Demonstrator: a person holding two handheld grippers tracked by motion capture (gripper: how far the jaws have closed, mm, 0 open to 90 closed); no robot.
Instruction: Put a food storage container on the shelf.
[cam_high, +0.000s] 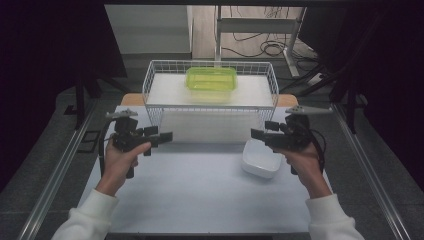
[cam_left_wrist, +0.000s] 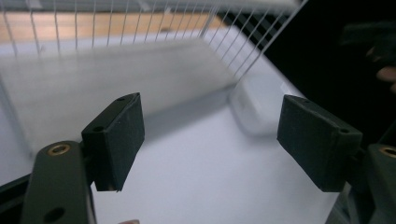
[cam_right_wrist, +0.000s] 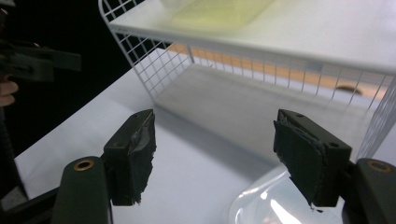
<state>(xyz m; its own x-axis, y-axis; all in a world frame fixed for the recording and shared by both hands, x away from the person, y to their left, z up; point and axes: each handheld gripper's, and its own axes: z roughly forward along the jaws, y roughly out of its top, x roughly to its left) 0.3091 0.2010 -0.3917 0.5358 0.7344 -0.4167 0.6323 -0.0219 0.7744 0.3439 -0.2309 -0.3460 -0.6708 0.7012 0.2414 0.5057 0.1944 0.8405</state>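
Fingers: both pairs wide, nothing between | left gripper (cam_high: 159, 136) and right gripper (cam_high: 261, 133) face inward over desk (cam_high: 200, 195) | lid (cam_high: 261, 159) lies just under right gripper; green box (cam_high: 211, 80) atop rack (cam_high: 150, 85) | tip: drop right fingers squarely astride lid's rim.

A white table (cam_high: 200, 200) lies open across the lower middle of the high view, a wide bare stretch between the left gripper (cam_high: 159, 137) and the right gripper (cam_high: 260, 134). Above it, in the upper middle, a white wire rack (cam_high: 152, 87) blocks the way, with a green container (cam_high: 211, 82) on its shelf. A white bowl (cam_high: 260, 161) sits at right of centre, just below the right gripper. Black curtains close both frame edges.
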